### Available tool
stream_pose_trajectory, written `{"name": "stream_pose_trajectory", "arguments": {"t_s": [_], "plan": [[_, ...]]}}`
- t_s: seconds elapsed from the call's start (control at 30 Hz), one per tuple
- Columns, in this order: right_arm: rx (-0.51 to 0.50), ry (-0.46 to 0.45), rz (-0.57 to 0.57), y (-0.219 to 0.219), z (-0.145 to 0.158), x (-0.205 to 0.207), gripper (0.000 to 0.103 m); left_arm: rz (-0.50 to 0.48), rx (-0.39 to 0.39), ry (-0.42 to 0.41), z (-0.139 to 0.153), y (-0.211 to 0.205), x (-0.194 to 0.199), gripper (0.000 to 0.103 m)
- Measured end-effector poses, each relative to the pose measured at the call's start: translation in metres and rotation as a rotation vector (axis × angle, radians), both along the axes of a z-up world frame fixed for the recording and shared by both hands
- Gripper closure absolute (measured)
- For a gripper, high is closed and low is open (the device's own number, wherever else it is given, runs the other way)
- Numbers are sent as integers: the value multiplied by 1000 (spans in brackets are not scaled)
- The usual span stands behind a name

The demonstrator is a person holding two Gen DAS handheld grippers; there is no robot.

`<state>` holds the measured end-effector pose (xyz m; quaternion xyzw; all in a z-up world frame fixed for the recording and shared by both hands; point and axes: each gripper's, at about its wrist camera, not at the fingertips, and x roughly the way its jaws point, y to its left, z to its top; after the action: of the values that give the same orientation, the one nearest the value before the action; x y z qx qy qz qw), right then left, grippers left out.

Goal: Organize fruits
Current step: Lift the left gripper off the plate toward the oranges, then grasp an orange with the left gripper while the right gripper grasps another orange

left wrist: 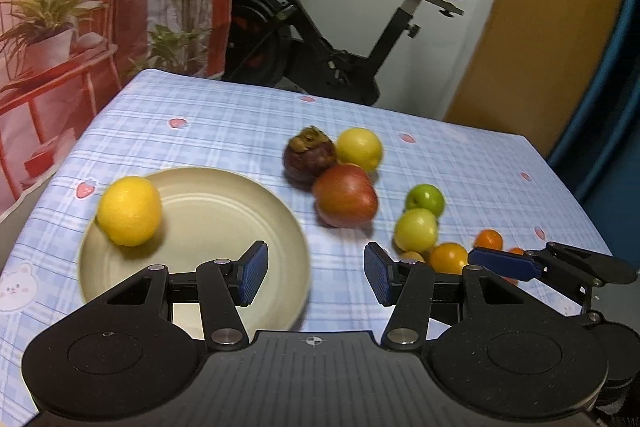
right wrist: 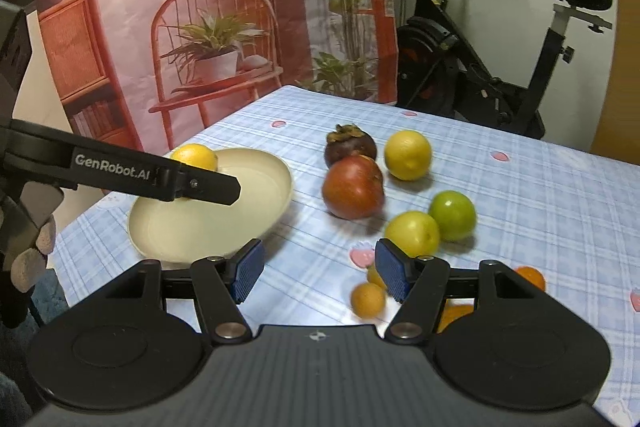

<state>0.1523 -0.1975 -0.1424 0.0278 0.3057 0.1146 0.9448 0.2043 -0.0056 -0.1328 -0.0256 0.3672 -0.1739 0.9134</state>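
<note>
A cream plate lies on the blue checked tablecloth with one yellow lemon at its left rim. To its right lie a mangosteen, a second lemon, a red apple, a yellow-green fruit, a green fruit and several small oranges. My left gripper is open and empty over the plate's right edge. My right gripper is open and empty above the cloth near the small oranges.
The table's far edge meets a printed backdrop and an exercise bike. The left gripper's finger crosses the plate in the right wrist view. The right gripper's finger shows beside the oranges.
</note>
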Motion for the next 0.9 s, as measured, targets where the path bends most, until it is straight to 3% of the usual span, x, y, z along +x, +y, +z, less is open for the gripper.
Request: {"name": "stream_pose_trajectory", "arguments": {"t_s": [0.33, 0.77, 0.9], "plan": [[7, 41, -24, -15, -20, -20, 39, -24, 8, 8, -10, -14, -15, 47], [54, 69, -56, -37, -24, -28, 62, -29, -20, 39, -19, -20, -25, 48], [39, 69, -38, -35, -23, -31, 64, -39, -22, 40, -20, -21, -27, 48]]}}
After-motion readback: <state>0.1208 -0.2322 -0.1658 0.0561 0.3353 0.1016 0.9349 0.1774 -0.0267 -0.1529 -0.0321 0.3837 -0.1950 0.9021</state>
